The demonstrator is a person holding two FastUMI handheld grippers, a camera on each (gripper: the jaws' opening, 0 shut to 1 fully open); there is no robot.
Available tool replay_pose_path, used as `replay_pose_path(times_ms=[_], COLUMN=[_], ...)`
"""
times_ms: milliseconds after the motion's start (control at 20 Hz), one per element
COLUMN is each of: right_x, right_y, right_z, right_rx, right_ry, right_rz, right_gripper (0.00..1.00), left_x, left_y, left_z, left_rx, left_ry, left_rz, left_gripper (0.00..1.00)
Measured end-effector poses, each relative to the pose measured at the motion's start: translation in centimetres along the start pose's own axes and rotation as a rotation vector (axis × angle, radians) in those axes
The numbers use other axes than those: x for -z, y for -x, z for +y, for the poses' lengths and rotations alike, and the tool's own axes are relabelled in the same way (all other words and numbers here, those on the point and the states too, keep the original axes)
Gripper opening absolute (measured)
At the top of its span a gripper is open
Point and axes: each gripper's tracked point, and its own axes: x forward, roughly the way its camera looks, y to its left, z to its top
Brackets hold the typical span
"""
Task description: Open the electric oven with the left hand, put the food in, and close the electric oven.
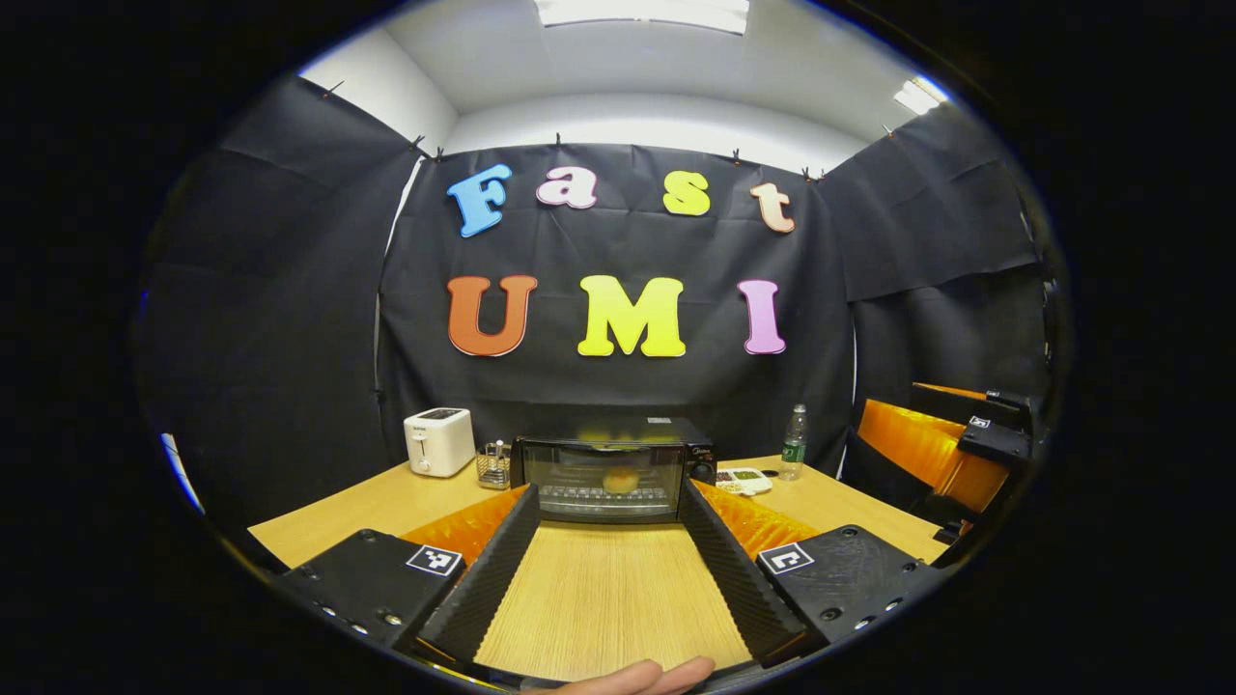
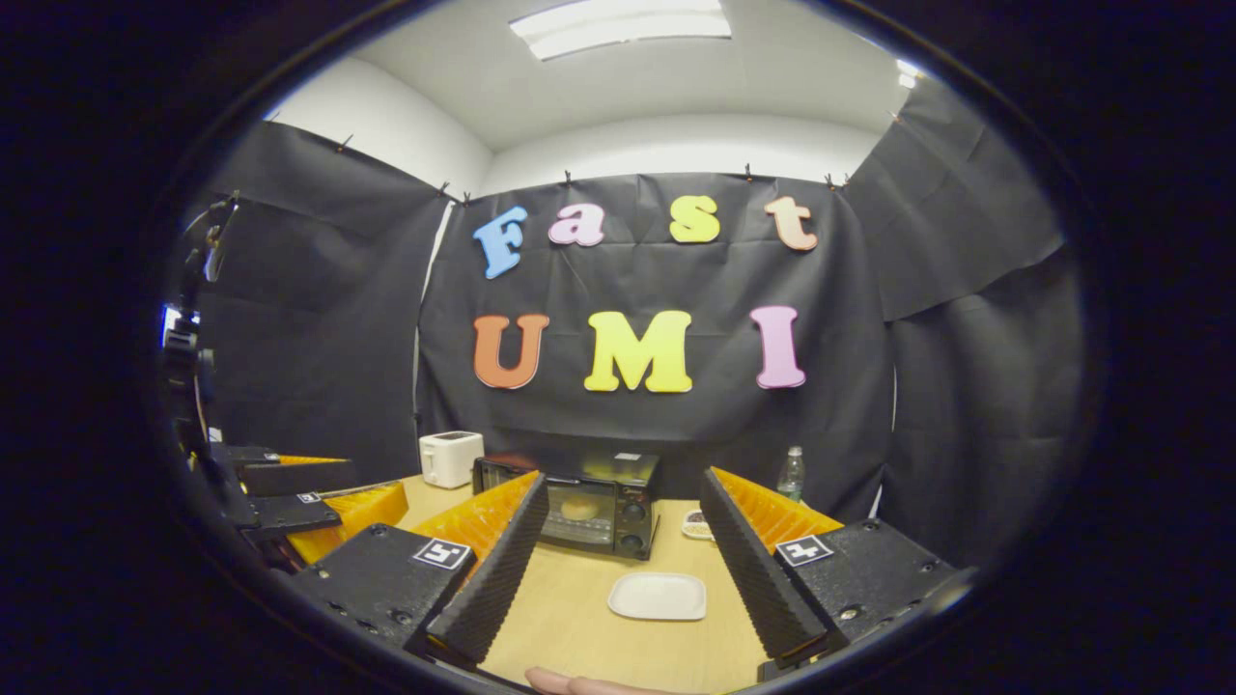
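The black electric oven [image 1: 613, 470] stands at the back of the wooden table [image 1: 599, 598], its glass door shut. A round, yellowish piece of food [image 1: 620, 480] rests on the rack behind the glass. My left gripper [image 1: 608, 497] is open, held back from the oven and pointing straight at it, with nothing between its fingers. My right gripper [image 2: 623, 483] is open and empty too, above the table with the oven [image 2: 589, 512] and food [image 2: 579, 507] ahead to its left. An empty white plate [image 2: 658, 596] lies on the table between its fingers.
A white toaster [image 1: 439, 440] and a glass cup [image 1: 493, 464] stand left of the oven. A small dish [image 1: 744, 480] and a plastic bottle [image 1: 793, 442] stand to its right. The other gripper [image 1: 975, 444] hangs at the far right. A fingertip [image 1: 628, 676] pokes in below.
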Motion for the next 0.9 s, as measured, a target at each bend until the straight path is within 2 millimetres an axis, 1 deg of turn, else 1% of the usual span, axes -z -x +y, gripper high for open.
replay_pose_path(times_ms=[300,500,550,600,650,700,750,900], right_x=[0.9,0.9,1.0,1.0,1.0,1.0,1.1,1.5], right_y=[-0.2,0.0,0.0,0.0,-0.1,-0.1,-0.2,-0.5], right_z=[-0.3,-0.2,-0.2,-0.2,-0.1,-0.1,-0.1,0.2], right_rx=[0.008,0.003,0.003,0.002,0.002,0.003,0.003,-0.004], right_ry=[-0.029,-0.054,-0.057,-0.059,-0.059,-0.061,-0.062,-0.061], right_rz=[0.021,0.014,0.014,0.015,0.015,0.014,0.013,0.025], right_gripper=[0.96,0.96,0.96,0.96,0.96,0.96,0.96,0.96], left_x=[-0.8,-1.3,-1.2,-1.0,-0.9,-0.9,-1.0,-1.0], left_y=[0.7,0.9,0.9,0.8,0.8,0.7,0.6,0.6], left_z=[-1.2,-2.0,-1.9,-1.7,-1.6,-1.2,-1.0,-0.6], left_rx=[0.028,0.051,0.052,0.052,0.051,0.042,0.034,0.023], left_ry=[-0.025,-0.033,-0.027,-0.021,-0.019,-0.015,-0.011,-0.003], left_rz=[-0.038,-0.067,-0.071,-0.065,-0.058,-0.056,-0.055,-0.054], left_gripper=[0.95,0.95,1.00,1.00,0.95,1.00,0.95,0.95])
